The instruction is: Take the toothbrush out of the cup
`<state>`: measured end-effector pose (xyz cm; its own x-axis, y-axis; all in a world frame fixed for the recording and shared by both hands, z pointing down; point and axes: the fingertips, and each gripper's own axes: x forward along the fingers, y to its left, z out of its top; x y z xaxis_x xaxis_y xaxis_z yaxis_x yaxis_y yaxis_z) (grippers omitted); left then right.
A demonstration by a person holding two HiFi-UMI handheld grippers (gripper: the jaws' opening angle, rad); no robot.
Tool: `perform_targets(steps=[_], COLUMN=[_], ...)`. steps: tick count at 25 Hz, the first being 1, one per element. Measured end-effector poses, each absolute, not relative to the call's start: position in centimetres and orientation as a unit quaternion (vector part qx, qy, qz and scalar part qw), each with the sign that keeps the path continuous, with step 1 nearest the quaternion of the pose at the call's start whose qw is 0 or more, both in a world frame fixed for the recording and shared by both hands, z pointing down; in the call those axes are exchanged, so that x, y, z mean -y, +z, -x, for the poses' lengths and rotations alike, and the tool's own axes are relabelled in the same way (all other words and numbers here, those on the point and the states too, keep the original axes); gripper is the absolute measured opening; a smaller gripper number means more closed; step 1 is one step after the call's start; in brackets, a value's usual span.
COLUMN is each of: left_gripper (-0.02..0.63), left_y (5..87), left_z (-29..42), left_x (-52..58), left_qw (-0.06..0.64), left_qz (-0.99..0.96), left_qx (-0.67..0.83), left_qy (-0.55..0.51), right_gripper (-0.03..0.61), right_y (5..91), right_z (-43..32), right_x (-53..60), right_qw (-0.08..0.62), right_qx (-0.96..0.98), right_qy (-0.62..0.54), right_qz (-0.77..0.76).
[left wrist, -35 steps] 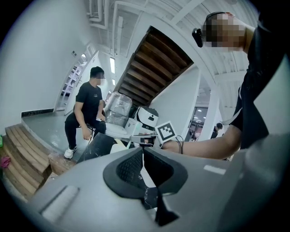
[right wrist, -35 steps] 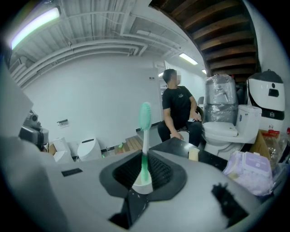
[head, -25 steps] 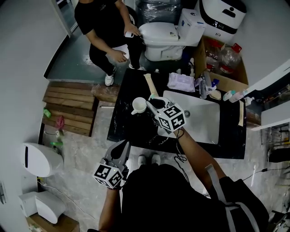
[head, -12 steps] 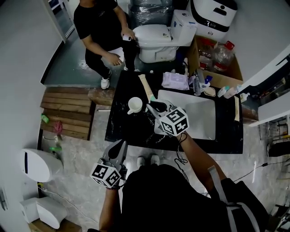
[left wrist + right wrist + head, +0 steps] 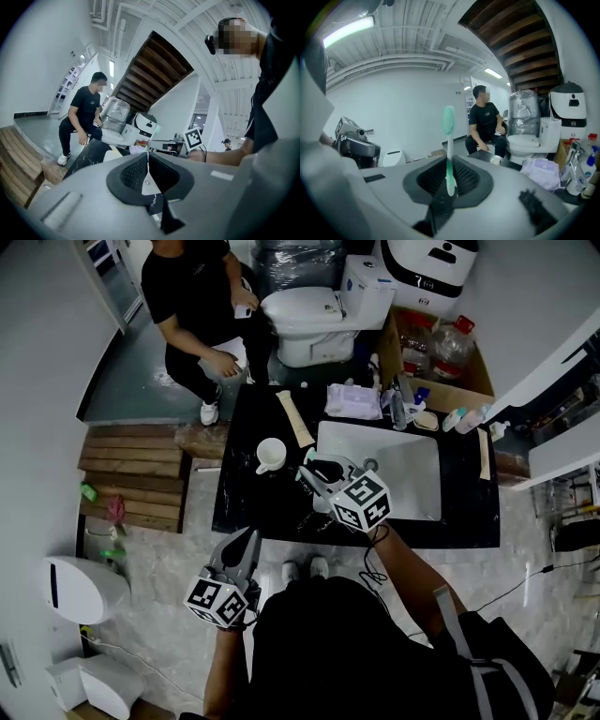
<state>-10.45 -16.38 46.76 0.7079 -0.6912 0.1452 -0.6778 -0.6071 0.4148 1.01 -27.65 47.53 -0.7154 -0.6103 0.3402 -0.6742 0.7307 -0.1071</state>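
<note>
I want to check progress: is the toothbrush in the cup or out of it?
Out. The right tool is shut on the toothbrush, upright between its jaws, apart from the white cup.

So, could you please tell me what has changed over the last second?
The right gripper, still shut on the toothbrush, has drawn slightly back from the cup toward the person, and the toothbrush is clear of the cup. Nothing was let go. The cup stands where it was on the counter, and the left gripper stays shut and empty in front of the counter.
</note>
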Motion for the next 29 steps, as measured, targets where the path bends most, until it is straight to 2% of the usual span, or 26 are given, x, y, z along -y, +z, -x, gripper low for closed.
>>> perform_targets(steps=[29], left_gripper=[0.015], left_y=[46.7], left_z=[7.8], left_x=[16.7], left_qw=[0.199], left_qz=[-0.915], left_qx=[0.352], left_qy=[0.015], right_gripper=[0.048], right_y=[45.9], right_z=[-5.0], right_x=[22.4], right_qw=[0.132], right_qx=[0.921], right_qy=[0.105], right_qz=[-0.351])
